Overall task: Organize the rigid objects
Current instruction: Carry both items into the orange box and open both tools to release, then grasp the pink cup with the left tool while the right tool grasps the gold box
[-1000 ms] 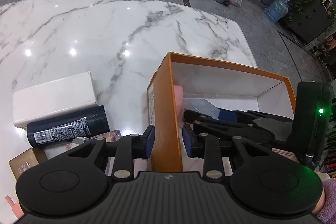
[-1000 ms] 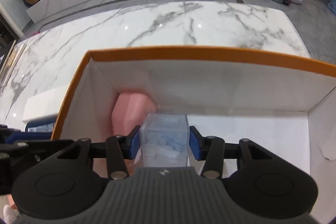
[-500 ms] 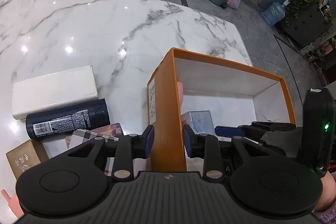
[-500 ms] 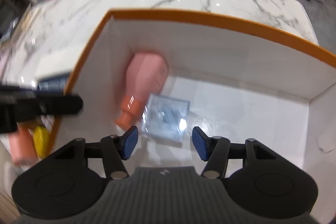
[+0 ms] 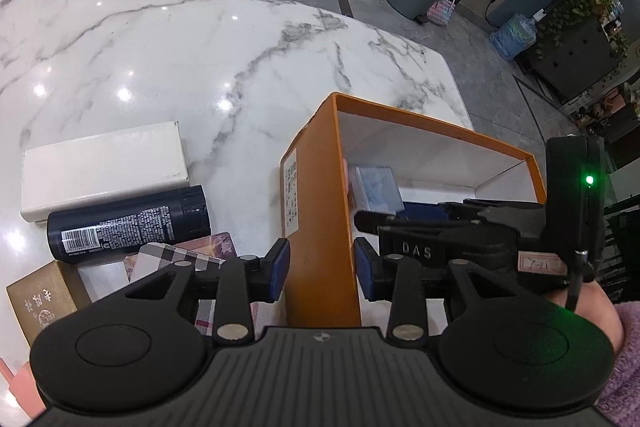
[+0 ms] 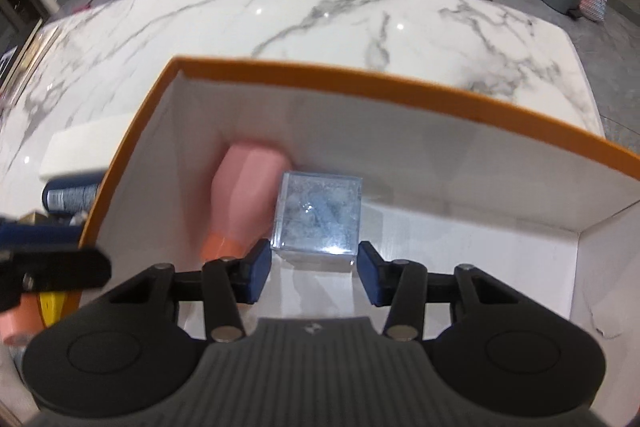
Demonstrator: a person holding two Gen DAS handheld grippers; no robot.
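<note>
Left gripper: jaws straddle the near left wall of the orange box; they have just been opening, pads clear of the cardboard. Right gripper open, empty, above the box floor (bare white floor to the right). Just beyond its pads a clear cube lies in the box, touching a pink bottle at its left. Left of the box: plaid card, black can, white box. Beyond, open marble table.
</note>
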